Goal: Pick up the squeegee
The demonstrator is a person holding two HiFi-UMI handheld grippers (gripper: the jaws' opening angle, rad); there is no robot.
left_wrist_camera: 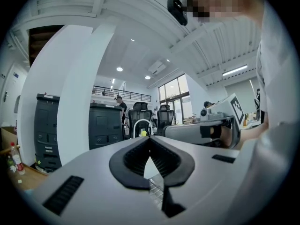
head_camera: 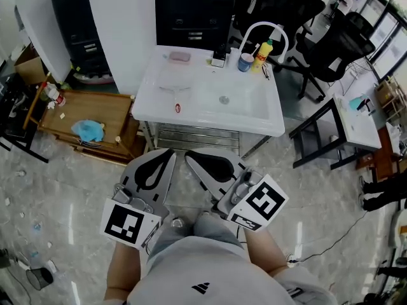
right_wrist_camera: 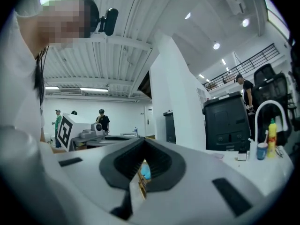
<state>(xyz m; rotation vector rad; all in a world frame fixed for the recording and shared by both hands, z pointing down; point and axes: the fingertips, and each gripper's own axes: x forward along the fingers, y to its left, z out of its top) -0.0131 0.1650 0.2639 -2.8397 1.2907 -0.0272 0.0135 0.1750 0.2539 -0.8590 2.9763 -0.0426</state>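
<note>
The squeegee, pale with a red handle end, lies flat on the left part of the white sink table. Both grippers are held close to the person's body, in front of the table and short of it. My left gripper is shut, its black pads meeting at the tips with nothing between them. My right gripper is shut too and holds nothing. Neither gripper touches the squeegee. The two gripper views look level over the tabletop, and the squeegee does not show in them.
At the back of the sink stand a white arched faucet, a yellow bottle, a blue cup and a pink pad. A low wooden table stands at the left. Black chairs and a black-framed stand are at the right.
</note>
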